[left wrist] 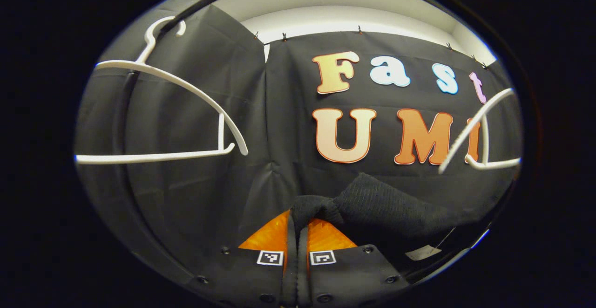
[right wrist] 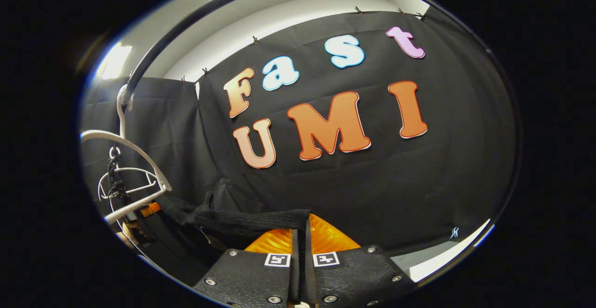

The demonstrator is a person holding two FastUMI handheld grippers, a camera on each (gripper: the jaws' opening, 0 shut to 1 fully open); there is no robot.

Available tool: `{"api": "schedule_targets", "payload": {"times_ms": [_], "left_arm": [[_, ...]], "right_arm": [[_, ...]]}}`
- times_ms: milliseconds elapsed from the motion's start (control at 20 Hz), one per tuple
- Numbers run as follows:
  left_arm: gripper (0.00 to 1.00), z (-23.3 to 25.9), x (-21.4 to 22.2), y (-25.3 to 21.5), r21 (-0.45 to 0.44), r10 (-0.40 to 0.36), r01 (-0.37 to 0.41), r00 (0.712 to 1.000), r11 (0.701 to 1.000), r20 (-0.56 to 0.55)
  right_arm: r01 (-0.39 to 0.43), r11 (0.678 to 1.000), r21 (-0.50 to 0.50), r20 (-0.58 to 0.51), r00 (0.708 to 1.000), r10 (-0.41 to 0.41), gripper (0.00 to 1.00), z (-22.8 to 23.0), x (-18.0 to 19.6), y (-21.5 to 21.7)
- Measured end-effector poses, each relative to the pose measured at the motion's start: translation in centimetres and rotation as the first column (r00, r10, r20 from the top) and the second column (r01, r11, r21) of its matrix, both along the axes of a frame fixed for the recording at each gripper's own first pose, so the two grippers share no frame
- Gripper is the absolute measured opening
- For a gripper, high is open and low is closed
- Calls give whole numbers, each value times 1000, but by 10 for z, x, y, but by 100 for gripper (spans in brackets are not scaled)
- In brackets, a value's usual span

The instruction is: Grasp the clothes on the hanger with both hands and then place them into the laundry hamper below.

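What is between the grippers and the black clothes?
Nothing. The left hand-held gripper is already pinched on one end of the black garment, and the right hand-held gripper on the other end. White hangers hang off to the sides. The hamper isn't in sight, so that path can't be judged.

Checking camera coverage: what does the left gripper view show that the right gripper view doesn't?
Left gripper view: a left white hanger, a right white hanger, and the black garment bunched rightward from the left gripper. Right gripper view: a far-left hanger, with the garment stretched leftward as a band from the right gripper. Both: jaws shut on the garment, black cloth wall behind.
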State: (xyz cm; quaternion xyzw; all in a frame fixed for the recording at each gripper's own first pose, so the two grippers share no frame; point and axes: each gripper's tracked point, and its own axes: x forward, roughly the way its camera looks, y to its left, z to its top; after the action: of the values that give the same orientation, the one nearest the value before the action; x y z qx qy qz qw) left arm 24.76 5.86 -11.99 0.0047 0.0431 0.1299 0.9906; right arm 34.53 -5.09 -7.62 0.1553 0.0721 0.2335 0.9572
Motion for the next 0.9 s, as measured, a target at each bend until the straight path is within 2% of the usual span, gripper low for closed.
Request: {"api": "schedule_targets", "payload": {"times_ms": [50,200,450,700,800,900], "left_arm": [[10,-6,-8,-6,2,-4,4,1000,1000,-7],[7,-33,-28,-21,10,-37,38,998,999,-58],[7,-124,-54,-66,-62,-105,93,969,994,-226],[7,-199,-68,-140,-97,-223,201,907,975,-358],[5,-229,-72,-171,-124,-270,240,871,963,-410],[7,-263,-80,-198,-161,-306,261,828,952,-469]], "right_arm": [[7,1000,11,-15,1000,-7,4,-9,0,-1],[24,1000,14,-71,997,-23,4,-46,-4,-1],[15,1000,-15,-204,979,-18,4,-134,-26,18],[-24,999,-47,-341,940,6,4,-221,-50,58],[-37,998,-57,-388,922,11,5,-252,-60,77],[-58,994,-89,-436,900,14,5,-285,-68,94]]}}
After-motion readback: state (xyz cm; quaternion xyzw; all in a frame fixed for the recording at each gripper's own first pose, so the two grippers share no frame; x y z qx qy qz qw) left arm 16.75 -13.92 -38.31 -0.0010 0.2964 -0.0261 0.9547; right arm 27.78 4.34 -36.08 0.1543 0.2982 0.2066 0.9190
